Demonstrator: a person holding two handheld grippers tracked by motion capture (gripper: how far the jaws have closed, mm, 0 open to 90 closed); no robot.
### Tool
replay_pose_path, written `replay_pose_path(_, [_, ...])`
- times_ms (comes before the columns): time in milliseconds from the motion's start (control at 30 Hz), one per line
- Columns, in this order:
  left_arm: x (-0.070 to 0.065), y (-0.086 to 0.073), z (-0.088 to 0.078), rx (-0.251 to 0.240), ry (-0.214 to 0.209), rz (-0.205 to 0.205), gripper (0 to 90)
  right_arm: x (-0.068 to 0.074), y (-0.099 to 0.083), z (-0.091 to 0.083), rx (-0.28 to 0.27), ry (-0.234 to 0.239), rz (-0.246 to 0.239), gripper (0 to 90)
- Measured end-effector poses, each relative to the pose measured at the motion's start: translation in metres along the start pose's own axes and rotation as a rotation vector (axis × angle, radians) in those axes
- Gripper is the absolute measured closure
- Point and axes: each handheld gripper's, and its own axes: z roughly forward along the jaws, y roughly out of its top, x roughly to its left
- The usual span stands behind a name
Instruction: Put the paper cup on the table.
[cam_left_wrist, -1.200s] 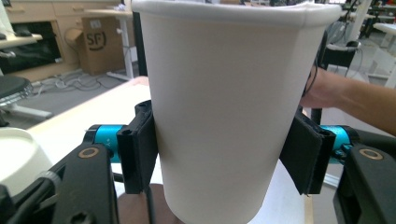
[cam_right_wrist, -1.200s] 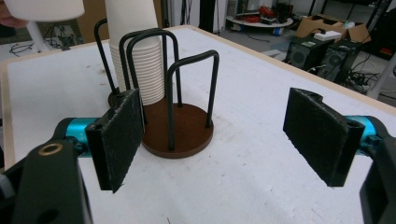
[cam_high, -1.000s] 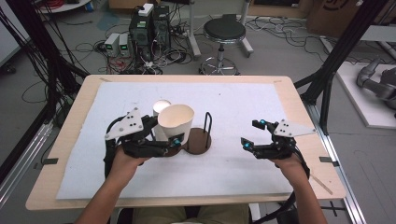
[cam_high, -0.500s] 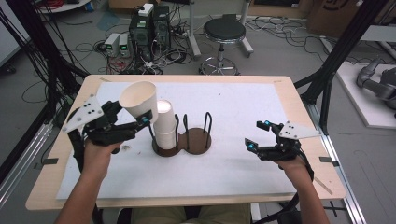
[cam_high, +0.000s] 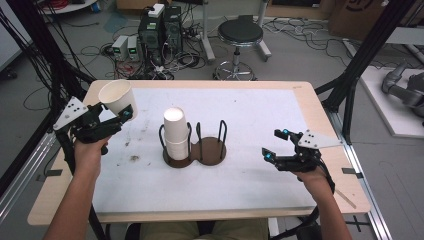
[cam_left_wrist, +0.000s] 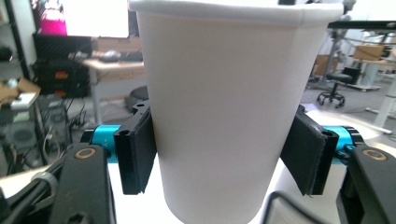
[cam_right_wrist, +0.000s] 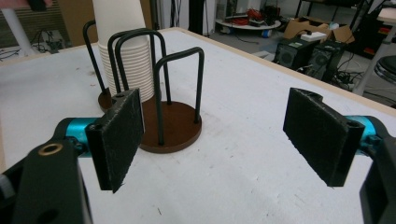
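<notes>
A white paper cup (cam_high: 116, 97) hangs mouth-up above the table's left side, between the pads of my left gripper (cam_high: 121, 113). In the left gripper view the cup (cam_left_wrist: 224, 93) sits between both pads, which still touch its wall; the jaws have just been opening a little. A stack of upturned white cups (cam_high: 175, 132) stands in the left ring of a brown wire cup holder (cam_high: 212, 150). My right gripper (cam_high: 276, 144) rests open to the right of the holder with nothing between its pads. From the right gripper (cam_right_wrist: 219, 135) view, the stack (cam_right_wrist: 123, 51) and holder (cam_right_wrist: 170, 126) lie ahead.
A white sheet (cam_high: 250, 115) covers the wooden table (cam_high: 320, 107). The holder's right ring (cam_high: 220, 132) is vacant. Beyond the table's far edge are a stool (cam_high: 240, 35), computer boxes (cam_high: 160, 25) and cables on the floor.
My left hand has carried the cup from beside the holder out to the left side of the table and a little lower. The right hand has stayed in place.
</notes>
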Motion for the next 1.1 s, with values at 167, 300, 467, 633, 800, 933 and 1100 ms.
replay_pose_path(167, [0.013,-0.022,0.013,0.041,0.024,-0.001,33.7,-0.001,-0.003,0.001,0.008,-0.005,0.008,20.8])
replay_pose_path(300, [0.022,-0.04,0.025,0.072,0.042,-0.03,33.7,-0.001,-0.004,0.002,0.014,-0.003,0.012,20.8])
replay_pose_path(467, [0.031,-0.065,0.04,0.156,0.07,-0.063,33.7,-0.001,-0.005,0.004,0.015,0.004,0.02,20.8])
replay_pose_path(633, [0.035,-0.08,0.055,0.239,0.085,-0.056,33.6,-0.001,-0.006,0.005,0.019,0.003,0.019,20.8])
replay_pose_path(800, [0.038,-0.094,0.066,0.317,0.104,-0.068,33.8,-0.002,-0.007,0.006,0.025,0.004,0.022,20.8])
replay_pose_path(933, [0.037,-0.104,0.074,0.379,0.117,-0.061,33.8,-0.002,-0.007,0.006,0.026,0.004,0.023,20.8])
replay_pose_path(1100, [0.035,-0.105,0.075,0.407,0.134,-0.044,33.8,-0.002,-0.008,0.006,0.026,0.006,0.024,20.9])
